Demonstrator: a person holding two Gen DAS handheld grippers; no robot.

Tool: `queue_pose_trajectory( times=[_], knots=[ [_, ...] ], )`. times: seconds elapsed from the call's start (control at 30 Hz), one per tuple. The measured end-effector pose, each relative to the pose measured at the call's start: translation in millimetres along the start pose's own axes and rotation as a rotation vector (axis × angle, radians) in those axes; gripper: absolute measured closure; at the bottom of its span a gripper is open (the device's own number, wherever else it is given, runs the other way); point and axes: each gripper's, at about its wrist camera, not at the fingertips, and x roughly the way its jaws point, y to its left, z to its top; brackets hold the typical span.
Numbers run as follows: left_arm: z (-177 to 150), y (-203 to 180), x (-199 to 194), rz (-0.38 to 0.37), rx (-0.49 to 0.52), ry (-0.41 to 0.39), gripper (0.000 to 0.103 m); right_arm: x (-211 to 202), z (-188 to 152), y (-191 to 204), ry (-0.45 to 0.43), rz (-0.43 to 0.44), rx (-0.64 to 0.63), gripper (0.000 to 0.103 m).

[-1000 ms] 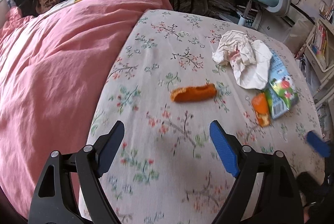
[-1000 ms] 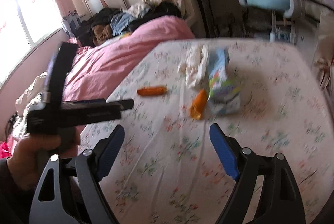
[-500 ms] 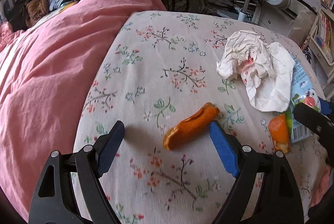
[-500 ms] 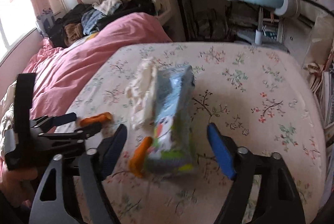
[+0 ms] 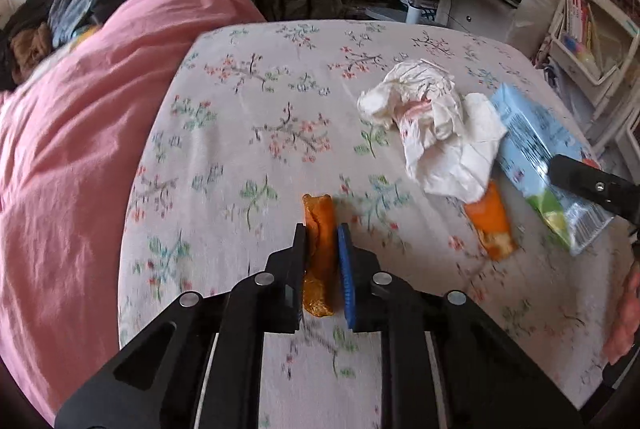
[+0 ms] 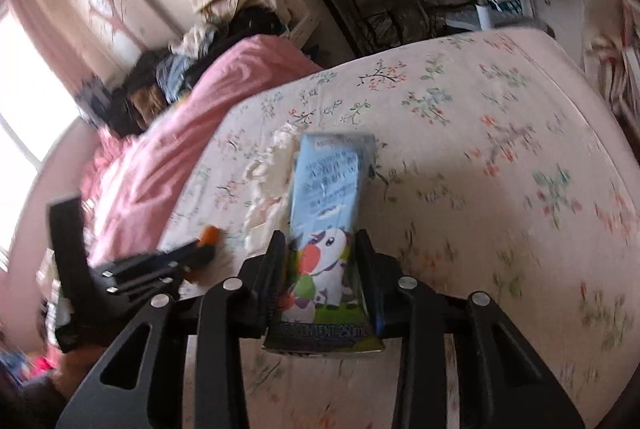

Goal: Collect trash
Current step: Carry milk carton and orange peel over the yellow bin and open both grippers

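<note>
i am at the pick-up step of collecting the trash, with both of my tools on a piece at once. my left gripper (image 5: 322,261) has just been closing and its jaws now pinch the orange crinkled plastic wrapper (image 5: 319,229) between them; the wrapper runs lengthwise through the gap, its far end poking out toward twelve o'clock and its near end toward six. my right gripper (image 6: 322,269) has also just been closing, and its jaws press on the two sides of the light blue drink carton with the cartoon cow (image 6: 328,213), which lies flat on the floral bedsheet (image 5: 248,117), its printed base toward me.

the wrapper looks thin, glossy and slightly twisted, so i judge it will crush easily and could slip if held only by an edge. the carton looks dented and light, probably empty, and its sides should give under pressure.

still lying on the sheet are the crumpled white tissue paper (image 5: 432,133), at about two o'clock from my left jaws, and a second orange wrapper piece (image 5: 490,225) at about three o'clock, touching the tissue's lower edge.

next, i think, both hands must lift straight off the bed without dragging the tissue along, then carry the pieces to a bin, which i cannot see in either view.
</note>
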Motion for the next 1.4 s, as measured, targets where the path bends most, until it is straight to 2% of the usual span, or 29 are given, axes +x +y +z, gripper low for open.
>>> queue_pose_trajectory(
  times=[0.17,0.3,0.43,0.57,0.63,0.7,0.77,0.8,0.87,0.93,1.03,1.27,1.4],
  knots=[
    [-17,12,-24,-0.095,-0.084,-0.007,0.089,-33,-20,-5,-0.035,0.066,0.078,0.067],
    [-28,14,-47,-0.144,-0.115,-0.029,0.089,-45,-31,-2,-0.031,0.066,0.079,0.067],
    [-43,7,-62,-0.154,-0.099,-0.030,0.089,-50,-45,1,0.005,0.017,0.038,0.067],
    [-54,0,-69,-0.160,-0.084,-0.019,0.089,-42,-65,13,0.103,-0.088,-0.078,0.067],
    [-58,-4,-72,-0.163,-0.076,-0.015,0.089,-41,-71,13,0.108,-0.110,-0.104,0.067],
    [-63,-7,-73,-0.168,-0.074,-0.004,0.089,-45,-71,6,0.091,-0.058,-0.047,0.068],
    [-67,-8,-74,-0.181,-0.077,0.003,0.089,-54,-70,-15,0.052,0.061,0.101,0.069],
    [-69,-8,-77,-0.192,-0.082,0.002,0.089,-63,-71,-30,0.000,0.161,0.204,0.069],
    [-71,-8,-81,-0.220,-0.097,-0.003,0.089,-80,-69,-50,-0.114,0.310,0.329,0.069],
    [-74,-8,-85,-0.242,-0.110,-0.009,0.089,-89,-67,-53,-0.164,0.369,0.351,0.069],
    [-78,-11,-91,-0.265,-0.115,-0.015,0.089,-98,-66,-44,-0.171,0.398,0.301,0.069],
    [-95,-24,-113,-0.294,-0.102,-0.043,0.089,-106,-94,-19,-0.050,0.383,0.174,0.069],
    [-107,-28,-122,-0.289,-0.106,-0.047,0.089,-113,-126,-4,0.026,0.363,0.117,0.069]
  ],
)
